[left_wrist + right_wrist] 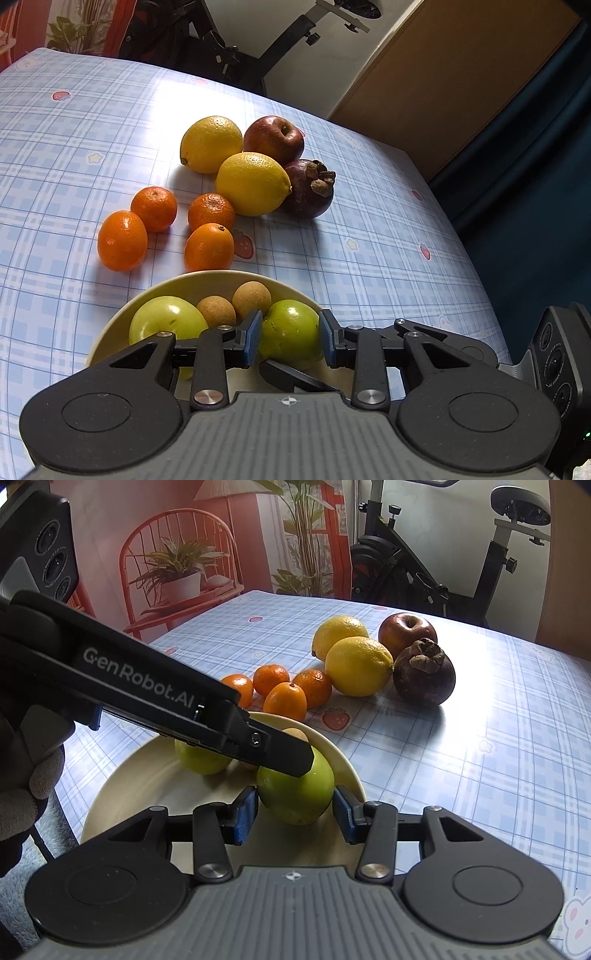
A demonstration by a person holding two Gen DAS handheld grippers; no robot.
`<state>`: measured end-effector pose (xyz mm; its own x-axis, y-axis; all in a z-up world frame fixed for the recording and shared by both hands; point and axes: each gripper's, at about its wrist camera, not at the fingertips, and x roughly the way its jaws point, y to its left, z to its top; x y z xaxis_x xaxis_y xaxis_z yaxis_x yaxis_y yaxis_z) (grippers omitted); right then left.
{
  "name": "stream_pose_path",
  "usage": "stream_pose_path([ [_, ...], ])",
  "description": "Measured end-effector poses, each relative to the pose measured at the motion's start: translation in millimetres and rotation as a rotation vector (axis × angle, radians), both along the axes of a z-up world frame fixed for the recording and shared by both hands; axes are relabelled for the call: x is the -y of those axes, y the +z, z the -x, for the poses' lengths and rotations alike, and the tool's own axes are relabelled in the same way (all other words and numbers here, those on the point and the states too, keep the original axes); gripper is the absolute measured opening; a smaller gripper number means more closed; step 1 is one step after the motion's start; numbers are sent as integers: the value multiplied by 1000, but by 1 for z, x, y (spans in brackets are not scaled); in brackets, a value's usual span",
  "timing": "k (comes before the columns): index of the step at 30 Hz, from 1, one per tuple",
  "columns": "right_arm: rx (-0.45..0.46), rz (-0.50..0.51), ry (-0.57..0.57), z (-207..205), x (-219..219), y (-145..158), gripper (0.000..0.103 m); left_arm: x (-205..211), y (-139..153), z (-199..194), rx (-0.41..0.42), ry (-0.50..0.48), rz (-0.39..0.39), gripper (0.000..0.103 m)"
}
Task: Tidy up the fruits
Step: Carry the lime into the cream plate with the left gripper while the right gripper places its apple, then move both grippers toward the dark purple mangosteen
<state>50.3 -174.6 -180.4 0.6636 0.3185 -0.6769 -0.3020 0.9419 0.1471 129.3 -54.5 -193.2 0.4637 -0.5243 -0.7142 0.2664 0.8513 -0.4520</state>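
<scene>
A cream bowl [207,277] [351,771] holds two green fruits and two small brown longans [251,297]. The right-hand green fruit [290,332] [295,797] sits low in the bowl between both grippers. My left gripper [290,336] has its blue pads against the fruit's two sides. In the right wrist view it reaches in from the left, its tip [299,764] over the fruit's top. My right gripper [295,812] has a pad on each side of the same fruit; one of its fingers [299,376] shows under the fruit in the left wrist view. The other green fruit [166,321] [199,760] lies free.
Beyond the bowl on the blue checked tablecloth lie several mandarins [122,240] [284,701], two lemons [251,182] [358,666], a red apple [273,138] [406,631] and a mangosteen [308,188] [423,672]. A gloved hand [37,775] holds the left gripper. The table edge [480,266] runs along the right.
</scene>
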Motion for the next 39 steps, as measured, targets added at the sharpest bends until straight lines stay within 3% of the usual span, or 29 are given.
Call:
stream_pose_path([
  [17,-5,-7,-16,-9,6,-2,48,2,2,-13,16,8,-20,34],
  [29,16,-8,-63,7,10,12,49,-27,37,9,126,78,-35,34],
  [39,72,-9,-96,15,11,32,49,-59,64,25,240,184,-115,35],
])
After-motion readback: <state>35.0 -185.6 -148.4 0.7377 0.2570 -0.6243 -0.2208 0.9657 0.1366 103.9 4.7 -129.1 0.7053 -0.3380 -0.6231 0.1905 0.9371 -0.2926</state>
